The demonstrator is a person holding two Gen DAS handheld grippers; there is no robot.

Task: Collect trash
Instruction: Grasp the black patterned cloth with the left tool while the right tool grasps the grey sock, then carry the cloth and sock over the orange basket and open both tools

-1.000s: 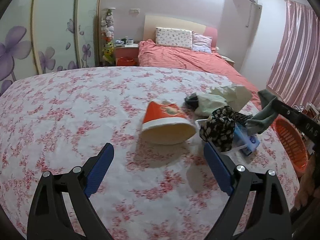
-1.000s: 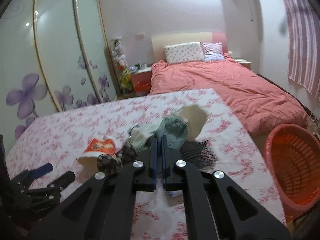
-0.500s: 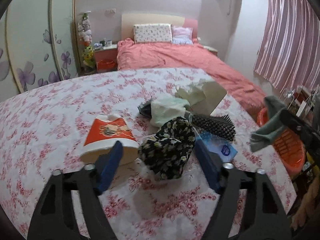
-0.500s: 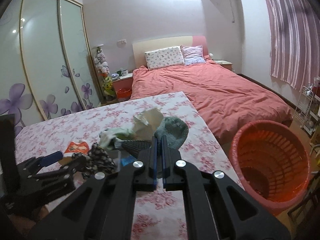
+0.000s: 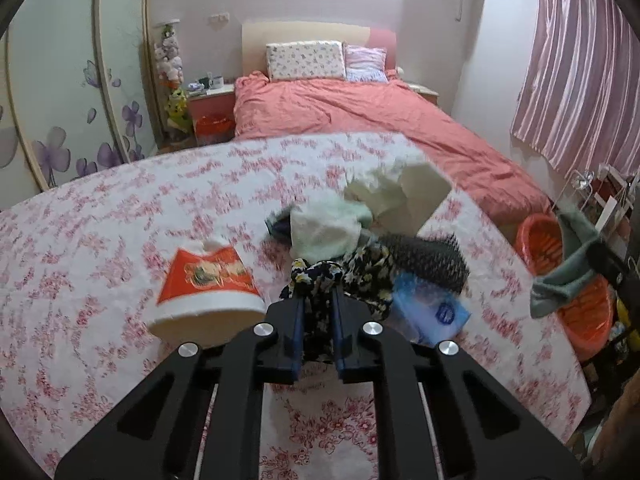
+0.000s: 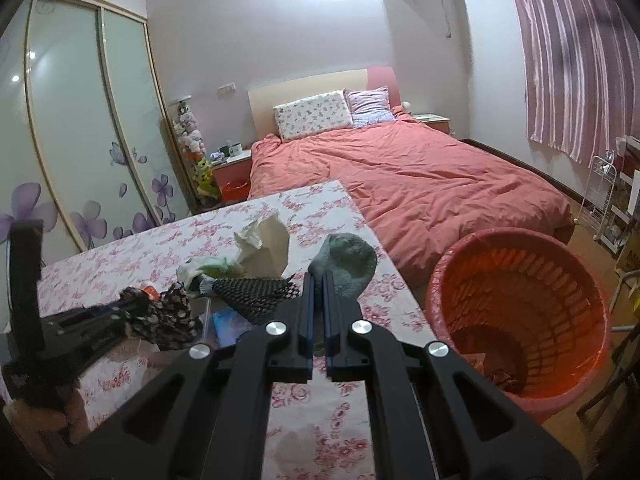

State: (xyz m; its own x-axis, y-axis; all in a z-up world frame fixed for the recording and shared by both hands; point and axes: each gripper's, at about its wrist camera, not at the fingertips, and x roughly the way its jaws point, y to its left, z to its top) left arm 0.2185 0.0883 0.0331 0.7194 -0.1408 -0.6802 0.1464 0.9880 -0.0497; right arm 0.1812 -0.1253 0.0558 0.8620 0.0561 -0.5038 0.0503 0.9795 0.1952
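Since a second ago, left tongs clamped black floral cloth; right tongs pinch grey-green sock.

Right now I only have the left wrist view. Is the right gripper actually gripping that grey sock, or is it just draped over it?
Observer: It is gripped. In the right wrist view the right gripper has its jaws shut on the grey sock, and the toe bulges out past the tips.
Operator: Is the orange basket empty inside?
Observer: No. A few brownish scraps lie at its bottom.
Operator: Is the sock over the opening yet?
Observer: It does not look so. From that camera the sock shows against the table edge, left of the basket's rim.
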